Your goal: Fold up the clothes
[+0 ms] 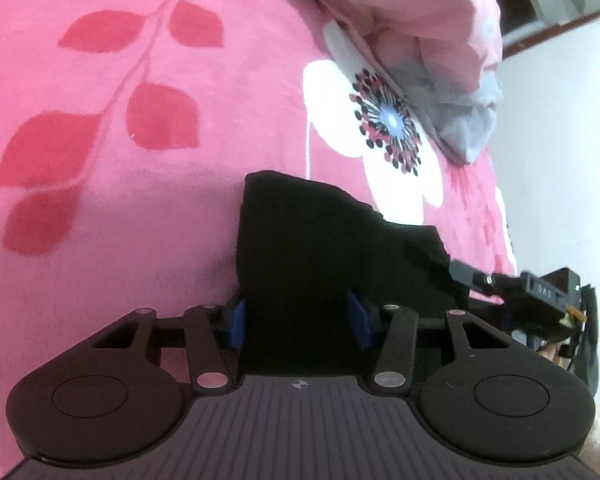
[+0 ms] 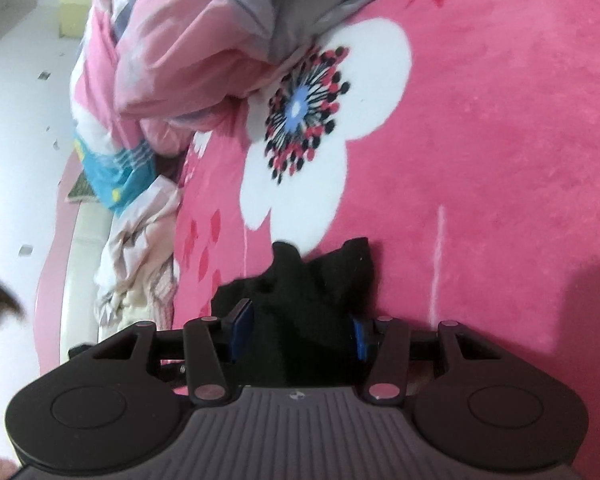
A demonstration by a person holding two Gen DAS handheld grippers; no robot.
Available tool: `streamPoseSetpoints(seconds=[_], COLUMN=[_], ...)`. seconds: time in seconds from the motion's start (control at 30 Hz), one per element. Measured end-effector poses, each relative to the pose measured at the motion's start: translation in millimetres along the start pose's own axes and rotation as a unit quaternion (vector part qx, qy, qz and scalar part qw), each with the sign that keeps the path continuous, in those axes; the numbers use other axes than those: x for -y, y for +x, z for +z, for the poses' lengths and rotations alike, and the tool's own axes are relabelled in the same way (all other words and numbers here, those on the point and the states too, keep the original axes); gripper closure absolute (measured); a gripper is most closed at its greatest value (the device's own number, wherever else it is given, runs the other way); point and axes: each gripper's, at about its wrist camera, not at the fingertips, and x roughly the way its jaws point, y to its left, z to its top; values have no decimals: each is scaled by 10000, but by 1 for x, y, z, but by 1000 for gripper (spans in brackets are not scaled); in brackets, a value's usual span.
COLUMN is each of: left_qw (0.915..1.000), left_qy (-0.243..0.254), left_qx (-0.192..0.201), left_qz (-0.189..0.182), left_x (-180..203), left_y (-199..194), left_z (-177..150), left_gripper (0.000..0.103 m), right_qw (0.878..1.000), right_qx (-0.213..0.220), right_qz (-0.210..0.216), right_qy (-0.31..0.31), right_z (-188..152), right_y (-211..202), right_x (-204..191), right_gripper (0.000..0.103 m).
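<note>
A black garment [image 1: 316, 232] lies on a pink flowered blanket [image 1: 140, 200]. My left gripper [image 1: 298, 318] has its blue pads [image 1: 238, 320] on either side of a bunched part of it, closed on the cloth. In the right wrist view the same black garment [image 2: 312, 292] fills the gap of my right gripper [image 2: 300, 336], whose blue pads [image 2: 242, 326] press on it. The right gripper also shows in the left wrist view [image 1: 512, 284], at the garment's right end.
A crumpled pink and grey quilt [image 1: 428, 40] lies at the far end of the bed and shows in the right wrist view [image 2: 188, 60]. More crumpled cloth [image 2: 136, 252] sits at the bed's left edge. A white wall [image 1: 560, 160] lies beyond.
</note>
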Motion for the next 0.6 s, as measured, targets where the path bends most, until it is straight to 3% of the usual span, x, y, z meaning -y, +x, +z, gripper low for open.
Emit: streamPoseSetpoints(seconds=[0.27,0.3,0.33,0.37,0.4,0.5,0.6], left_qw=[9997,9996,9995,9993,9990,9980,9967], left_qy=[-59,-69,-51,21,96,293,457], left_qx=[214,263,310,349,378,485,615], left_qz=[69,79,104,154,198,274,281], left_x=[5,7,9,12,15,23,31], left_y=[9,12,14,14,14,8,-2], left_z=[7,9,11,10,9,5,0], left_gripper=[62,63,67,70,75,92,96], right_qw=[9998,9998,9997,9994,9989,9968,9936], right_qx=[-104,-85,-68,-74,-65,116,349], right_qz=[156,143,126,46,-23,-120,-207], right_qy=[-71,-143,-217,-343,-466,-776,-1056], right_z=[7,10,13,15,16,10,0], right_y=[2,7,11,16,19,13,1], right_x=[6,3,1,-4,-8,-25,-43], right_gripper=[60,65,70,83,87,90,91])
